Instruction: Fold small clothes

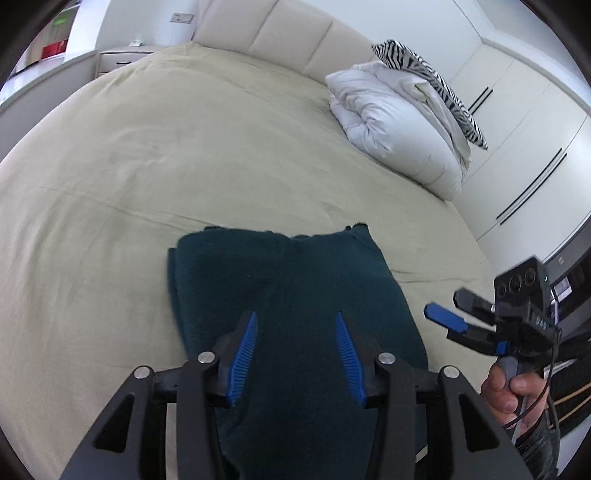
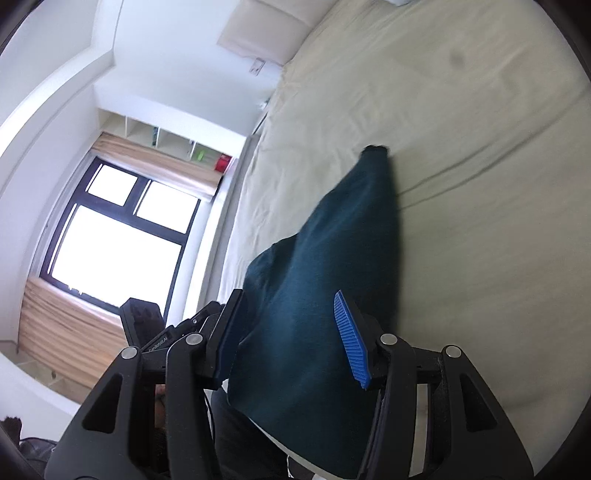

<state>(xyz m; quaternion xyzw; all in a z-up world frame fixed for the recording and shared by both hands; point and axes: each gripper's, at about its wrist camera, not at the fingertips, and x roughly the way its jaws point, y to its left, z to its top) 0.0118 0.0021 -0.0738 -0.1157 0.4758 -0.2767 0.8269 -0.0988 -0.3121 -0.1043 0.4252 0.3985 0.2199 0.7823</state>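
A dark teal garment [image 1: 288,280] lies folded on the beige bed sheet [image 1: 166,166], its near end running over the bed's edge. In the left wrist view my left gripper [image 1: 295,315] hovers over the garment's near half, open, with nothing pinched between its blue pads. My right gripper [image 1: 443,301] sits off the cloth's right side in a hand [image 1: 506,391], jaws apart and empty. In the right wrist view the garment [image 2: 332,240] stretches away beyond my right gripper [image 2: 288,295]. The blue right pad [image 2: 351,339] stands clear of the cloth.
A white folded duvet [image 1: 391,125] with a zebra-print pillow [image 1: 436,77] lies at the bed's far right, by the padded headboard [image 1: 280,33]. White wardrobe doors [image 1: 517,129] stand to the right. A window [image 2: 118,229] with blinds and wall shelves [image 2: 177,144] is on the left.
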